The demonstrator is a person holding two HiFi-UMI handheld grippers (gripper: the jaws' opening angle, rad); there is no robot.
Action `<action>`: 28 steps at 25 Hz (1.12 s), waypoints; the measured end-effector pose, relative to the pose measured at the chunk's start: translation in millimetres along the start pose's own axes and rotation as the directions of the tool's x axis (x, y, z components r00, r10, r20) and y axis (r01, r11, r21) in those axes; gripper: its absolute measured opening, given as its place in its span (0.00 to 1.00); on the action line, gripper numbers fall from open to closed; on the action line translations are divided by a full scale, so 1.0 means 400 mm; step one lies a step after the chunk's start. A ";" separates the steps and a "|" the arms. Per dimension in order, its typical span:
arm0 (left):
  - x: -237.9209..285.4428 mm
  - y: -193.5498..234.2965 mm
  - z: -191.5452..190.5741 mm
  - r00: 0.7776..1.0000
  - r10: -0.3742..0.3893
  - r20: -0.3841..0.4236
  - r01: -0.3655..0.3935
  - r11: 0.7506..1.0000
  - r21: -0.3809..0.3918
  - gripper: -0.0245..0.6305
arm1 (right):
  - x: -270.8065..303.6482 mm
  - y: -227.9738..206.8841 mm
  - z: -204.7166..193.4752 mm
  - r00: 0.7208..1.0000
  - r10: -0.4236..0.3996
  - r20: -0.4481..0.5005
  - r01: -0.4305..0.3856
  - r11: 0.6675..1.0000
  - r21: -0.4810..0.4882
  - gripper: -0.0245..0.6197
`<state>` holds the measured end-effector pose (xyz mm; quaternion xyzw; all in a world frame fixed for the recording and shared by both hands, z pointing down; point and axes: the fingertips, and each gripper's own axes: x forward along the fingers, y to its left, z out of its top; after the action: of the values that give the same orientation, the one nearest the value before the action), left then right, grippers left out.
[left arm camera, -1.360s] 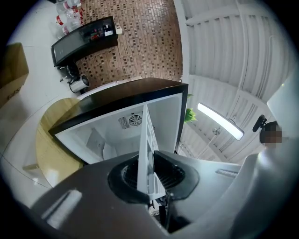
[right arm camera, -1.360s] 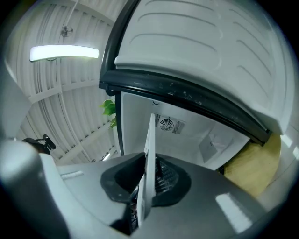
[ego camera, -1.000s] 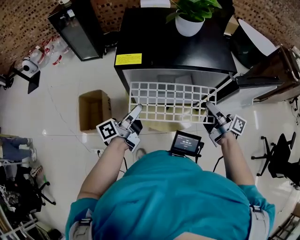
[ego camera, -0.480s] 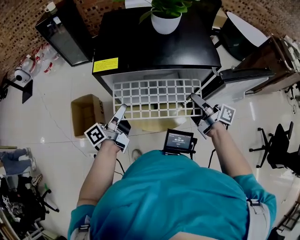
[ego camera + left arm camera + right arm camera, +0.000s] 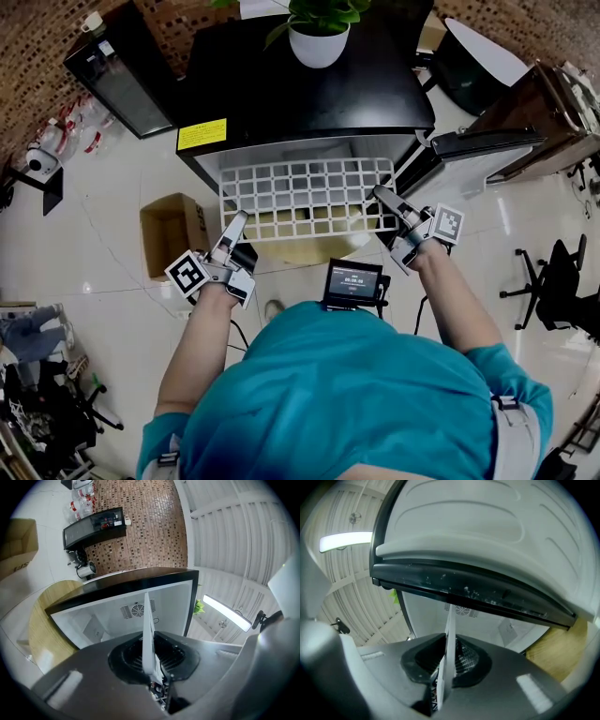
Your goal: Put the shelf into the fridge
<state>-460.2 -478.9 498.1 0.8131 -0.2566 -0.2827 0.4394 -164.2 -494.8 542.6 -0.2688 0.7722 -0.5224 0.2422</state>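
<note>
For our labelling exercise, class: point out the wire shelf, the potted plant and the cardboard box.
wire shelf (image 5: 305,199), head view, middle of its white grid.
potted plant (image 5: 319,45), head view, its white pot.
cardboard box (image 5: 173,239), head view, its open inside.

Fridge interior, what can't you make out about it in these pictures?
- Head view: the top of the fridge and the shelf hide the cavity.
- Left gripper view: side-wall detail is too small to tell.
- Right gripper view: the open door covers part of the cavity.
</note>
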 end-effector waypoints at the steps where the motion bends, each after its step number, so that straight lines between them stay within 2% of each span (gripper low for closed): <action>1: 0.000 0.003 -0.003 1.000 0.001 -0.001 -0.001 1.000 0.000 0.09 | -0.001 -0.007 0.000 1.000 -0.006 -0.002 0.006 1.000 0.004 0.09; 9: -0.012 0.024 -0.012 1.000 0.021 0.008 -0.021 0.999 -0.024 0.09 | 0.006 -0.014 0.008 0.999 -0.040 -0.026 0.041 0.999 0.011 0.09; 14: -0.030 0.068 -0.024 0.997 0.073 0.037 -0.069 0.993 -0.096 0.08 | 0.014 -0.025 0.020 0.998 -0.042 -0.040 0.044 0.999 0.026 0.09; 18: -0.038 0.080 -0.026 0.993 0.109 0.038 -0.104 0.988 -0.112 0.08 | 0.004 -0.023 0.026 0.994 -0.104 -0.023 0.103 0.993 -0.057 0.10; 20: -0.038 0.076 -0.025 0.992 0.121 0.034 -0.116 0.987 -0.112 0.08 | 0.004 -0.002 0.007 0.997 -0.071 -0.030 0.068 0.994 -0.086 0.11; 24: -0.040 0.068 -0.025 0.992 0.125 0.028 -0.122 0.988 -0.095 0.08 | 0.010 0.054 -0.104 0.986 0.061 -0.156 -0.074 0.994 -0.079 0.13; 28: -0.031 0.066 -0.021 0.993 0.111 0.037 -0.107 0.990 -0.092 0.08 | 0.017 0.059 -0.118 0.981 0.090 -0.169 -0.105 0.991 -0.080 0.10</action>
<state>-467.6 -478.4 527.6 0.7711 -0.2968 -0.2866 0.4849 -204.0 -460.1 536.0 -0.1969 0.8243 -0.4955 0.1905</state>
